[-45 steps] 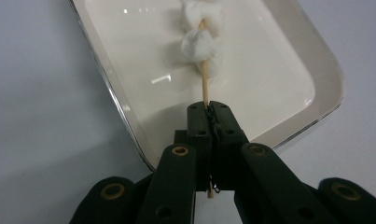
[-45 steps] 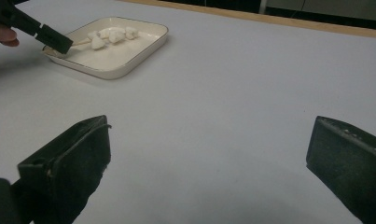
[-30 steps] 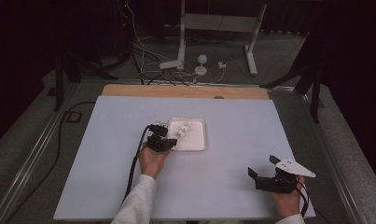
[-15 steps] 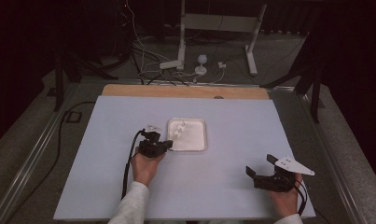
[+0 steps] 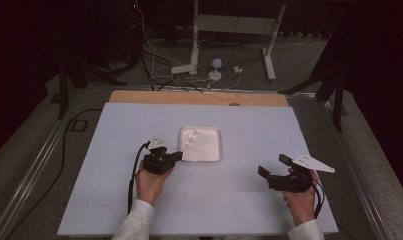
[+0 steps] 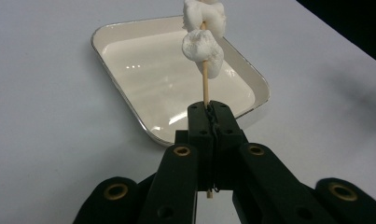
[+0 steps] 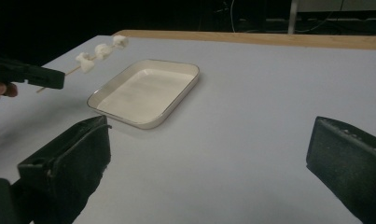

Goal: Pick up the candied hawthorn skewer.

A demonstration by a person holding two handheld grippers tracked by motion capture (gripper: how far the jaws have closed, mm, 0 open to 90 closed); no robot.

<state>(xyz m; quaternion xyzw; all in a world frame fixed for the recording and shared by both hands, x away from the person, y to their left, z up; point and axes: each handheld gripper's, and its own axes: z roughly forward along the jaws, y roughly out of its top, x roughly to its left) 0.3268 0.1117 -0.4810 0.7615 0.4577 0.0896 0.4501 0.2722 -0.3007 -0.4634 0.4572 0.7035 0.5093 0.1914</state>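
Holding skewer (image 6: 205, 86) low in clamped left tongs (image 6: 209, 108) beside tray (image 6: 129, 100) | risk: marshmallows (image 6: 203, 50) slipping off | right tongs (image 7: 209, 154) gaping, empty

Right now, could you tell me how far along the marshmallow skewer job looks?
Done: marshmallows are threaded on the skewer. In hand: the left hand-held gripper is shut on the skewer, holding it above the tray. Left: the tray holds nothing, and the right hand-held gripper stands open, off to the side.
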